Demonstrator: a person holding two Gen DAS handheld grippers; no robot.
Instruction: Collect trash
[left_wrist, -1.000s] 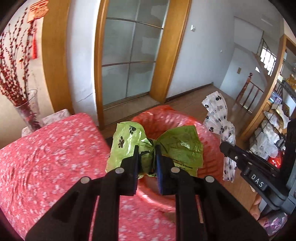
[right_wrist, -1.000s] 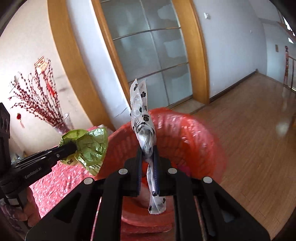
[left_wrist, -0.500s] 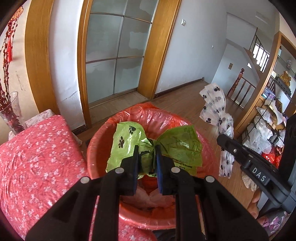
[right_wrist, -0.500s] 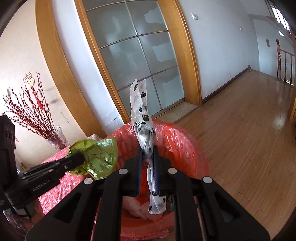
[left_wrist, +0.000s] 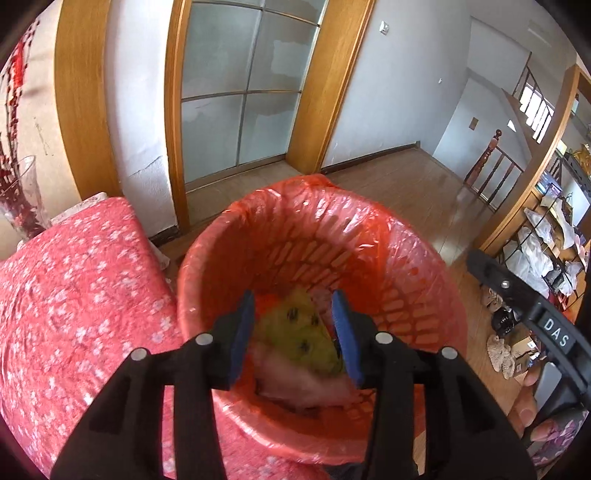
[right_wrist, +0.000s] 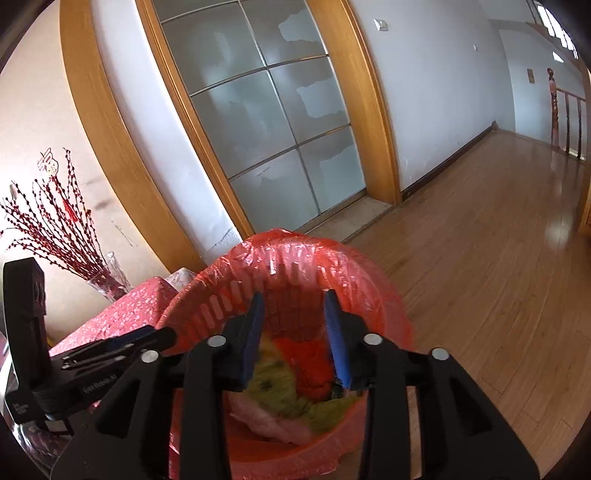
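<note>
Beyond both pairs of jaws: a timber floor (right_wrist: 480, 258) and a frosted glass door (left_wrist: 236, 96) are seen, well apart from the work.
Left of the left jaws: a red floral tablecloth (left_wrist: 74, 295) is shown, its edge just beside the bin; a glass vase (left_wrist: 18, 195) stands at its far corner.
Directly ahead of and below both jaws: a red slatted waste bin (left_wrist: 388, 266), lined with a red plastic bag (right_wrist: 295, 243), is seen open-topped.
Left gripper (left_wrist: 293, 332): the jaws are held wide over the bin mouth, and nothing is gripped.
Right gripper (right_wrist: 295, 332): the jaws are likewise spread wide and empty, above the same opening.
Between and under the jaws: the green paw-print wrapper (left_wrist: 299, 339) lies inside the bin on pale pink waste (left_wrist: 303, 384); the image is blurred there.
White wrapper: it cannot be made out with certainty in the bin.
Risk: the thin liner could be snagged by a finger (left_wrist: 242, 332) on withdrawal, so that light wrappers are dragged back out or the bin is tipped off its perch beside the cloth.
</note>
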